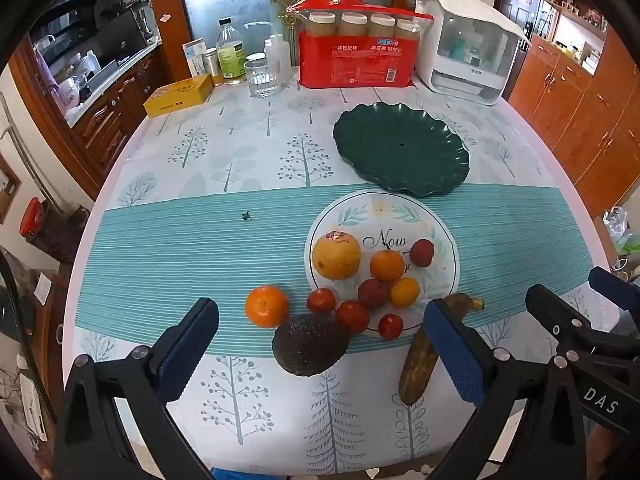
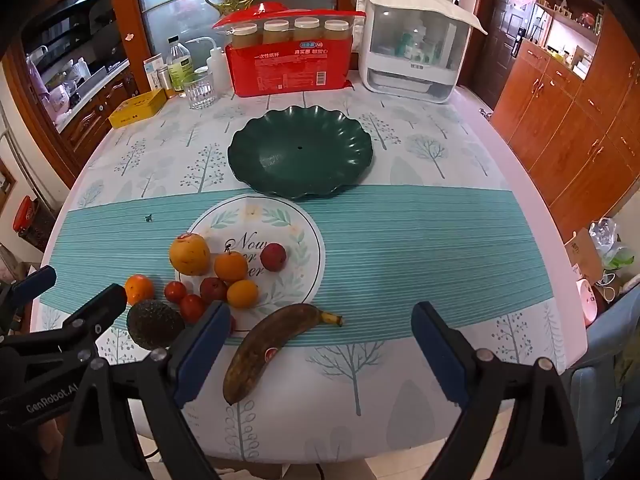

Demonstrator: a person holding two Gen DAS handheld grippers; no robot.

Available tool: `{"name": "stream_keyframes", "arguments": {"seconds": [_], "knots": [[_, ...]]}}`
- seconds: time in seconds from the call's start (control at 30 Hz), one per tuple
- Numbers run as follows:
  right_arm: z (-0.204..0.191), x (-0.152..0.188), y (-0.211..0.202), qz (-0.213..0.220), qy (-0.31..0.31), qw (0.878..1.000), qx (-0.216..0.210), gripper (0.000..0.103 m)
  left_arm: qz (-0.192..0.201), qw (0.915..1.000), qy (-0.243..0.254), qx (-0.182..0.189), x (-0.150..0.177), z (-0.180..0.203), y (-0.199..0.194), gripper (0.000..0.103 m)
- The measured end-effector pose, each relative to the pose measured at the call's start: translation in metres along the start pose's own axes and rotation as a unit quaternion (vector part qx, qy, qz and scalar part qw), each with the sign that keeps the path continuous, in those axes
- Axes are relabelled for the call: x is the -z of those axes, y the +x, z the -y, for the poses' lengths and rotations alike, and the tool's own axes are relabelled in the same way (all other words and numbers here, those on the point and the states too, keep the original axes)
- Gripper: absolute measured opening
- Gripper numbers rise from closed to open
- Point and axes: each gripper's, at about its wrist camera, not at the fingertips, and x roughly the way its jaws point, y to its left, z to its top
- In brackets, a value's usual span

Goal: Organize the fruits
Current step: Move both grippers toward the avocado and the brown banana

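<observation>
An empty dark green scalloped plate (image 1: 400, 148) (image 2: 300, 152) sits past the middle of the table. Nearer, several loose fruits cluster on and around a white leaf-printed circle (image 2: 296, 248): a big yellow fruit (image 1: 336, 256), oranges (image 1: 387, 265) (image 1: 267, 306), small red fruits (image 1: 352, 316) and a dark avocado (image 1: 310, 344) (image 2: 154, 324). A browned banana (image 2: 264, 348) (image 1: 418, 368) lies by the near edge. My left gripper (image 1: 320, 308) hangs open above the avocado. My right gripper (image 2: 320, 310) hangs open above the banana's stem end. Neither touches anything.
Along the table's far edge stand a red pack of paper cups (image 1: 356, 60), a white lidded appliance (image 1: 468, 48), a drinking glass (image 1: 262, 78), bottles and a yellow tin (image 1: 178, 94). Wooden cabinets line the right side. Blue-striped cloth lies bare right of the fruits.
</observation>
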Motion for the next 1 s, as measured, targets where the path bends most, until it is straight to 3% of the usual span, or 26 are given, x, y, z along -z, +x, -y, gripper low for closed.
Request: {"name": "stream_keyframes", "arguments": {"seconds": [0.3,1.0], "knots": [[-0.002,0.001,0.001,-0.005,0.009,1.0,0.001,0.092,-0.014,0.9999,0.007,0.007,-0.009,0.002,0.0,0.102],[-0.015,0.023,-0.012,0.004,0.025,1.0,0.004,0.092,-0.008,0.9997,0.016,0.018,0.011,-0.012,-0.002,0.102]]}}
